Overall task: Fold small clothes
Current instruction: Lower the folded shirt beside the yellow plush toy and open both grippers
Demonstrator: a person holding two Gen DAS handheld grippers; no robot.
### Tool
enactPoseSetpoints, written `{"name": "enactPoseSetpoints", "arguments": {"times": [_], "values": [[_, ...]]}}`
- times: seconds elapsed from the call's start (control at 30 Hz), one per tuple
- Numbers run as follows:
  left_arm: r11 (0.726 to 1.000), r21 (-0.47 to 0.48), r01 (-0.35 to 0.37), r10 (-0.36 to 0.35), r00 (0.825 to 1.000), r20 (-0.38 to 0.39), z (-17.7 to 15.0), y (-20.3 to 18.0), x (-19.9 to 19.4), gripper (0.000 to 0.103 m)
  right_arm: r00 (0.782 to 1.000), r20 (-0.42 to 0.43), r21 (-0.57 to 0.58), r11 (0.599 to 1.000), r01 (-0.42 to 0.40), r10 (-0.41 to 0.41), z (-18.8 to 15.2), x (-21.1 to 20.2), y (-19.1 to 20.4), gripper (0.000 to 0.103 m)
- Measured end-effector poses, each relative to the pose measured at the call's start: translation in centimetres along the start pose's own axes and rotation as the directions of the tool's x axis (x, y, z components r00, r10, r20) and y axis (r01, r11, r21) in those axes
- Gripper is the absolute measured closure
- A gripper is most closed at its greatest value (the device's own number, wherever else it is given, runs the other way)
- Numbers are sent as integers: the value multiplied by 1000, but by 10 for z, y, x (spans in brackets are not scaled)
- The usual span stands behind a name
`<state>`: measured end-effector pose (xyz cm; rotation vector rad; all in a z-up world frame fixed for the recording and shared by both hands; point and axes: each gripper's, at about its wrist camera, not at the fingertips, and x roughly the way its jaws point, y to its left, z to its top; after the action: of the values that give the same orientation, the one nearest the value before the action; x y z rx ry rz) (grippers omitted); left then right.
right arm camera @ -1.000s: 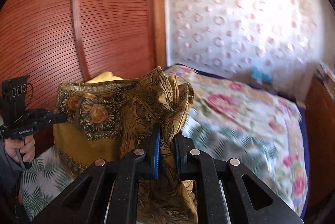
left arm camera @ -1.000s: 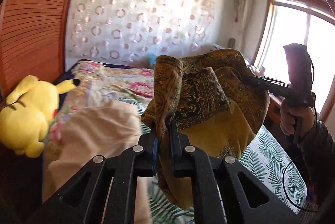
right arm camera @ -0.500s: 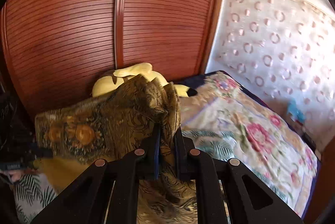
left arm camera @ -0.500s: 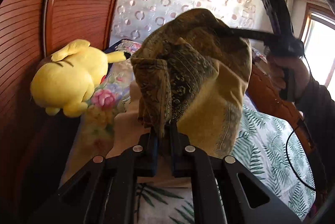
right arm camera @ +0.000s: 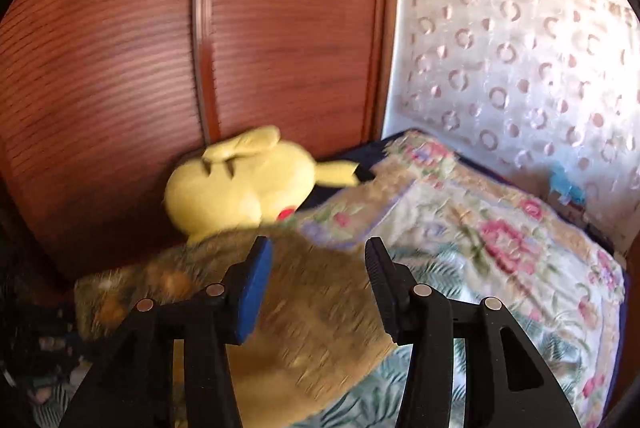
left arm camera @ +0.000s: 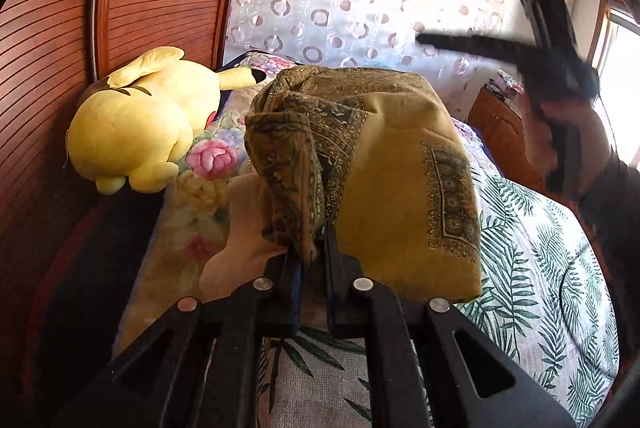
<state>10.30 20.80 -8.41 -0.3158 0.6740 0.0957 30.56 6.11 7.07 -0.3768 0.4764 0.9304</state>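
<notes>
My left gripper stays clamped on the scarf corner, low over the bed. R gripper just let go, jaws opening, empty; cloth dropped into a doubled heap. Plush behind. Fold half done imo.

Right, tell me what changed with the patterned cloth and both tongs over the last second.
The right tongs let go of the mustard patterned cloth: their jaws are opening, with the cloth lying loose below them. The cloth came down from mid-air onto the bed, draped over the beige garment. The left tongs stay clamped on their bunched corner. The yellow plush toy has not moved.
</notes>
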Motion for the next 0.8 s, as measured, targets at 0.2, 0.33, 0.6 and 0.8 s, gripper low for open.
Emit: {"name": "enactPoseSetpoints", "arguments": {"times": [0.2, 0.33, 0.6, 0.8], "values": [[1000, 4, -8, 8, 1000, -5, 2, -2, -1, 93, 989, -139, 12, 999, -42, 43, -29, 40, 11, 53], [1000, 10, -18, 18, 1000, -6, 7, -3, -3, 87, 986, -165, -19, 1000, 2, -5, -34, 66, 9, 52], [996, 77, -42, 38, 998, 46, 10, -18, -30, 39, 987, -161, 47, 999, 13, -5, -34, 34, 11, 52], [990, 136, -46, 36, 997, 73, 12, -39, -48, 17, 998, -67, 95, 995, 22, -15, -46, -42, 29, 52]]}}
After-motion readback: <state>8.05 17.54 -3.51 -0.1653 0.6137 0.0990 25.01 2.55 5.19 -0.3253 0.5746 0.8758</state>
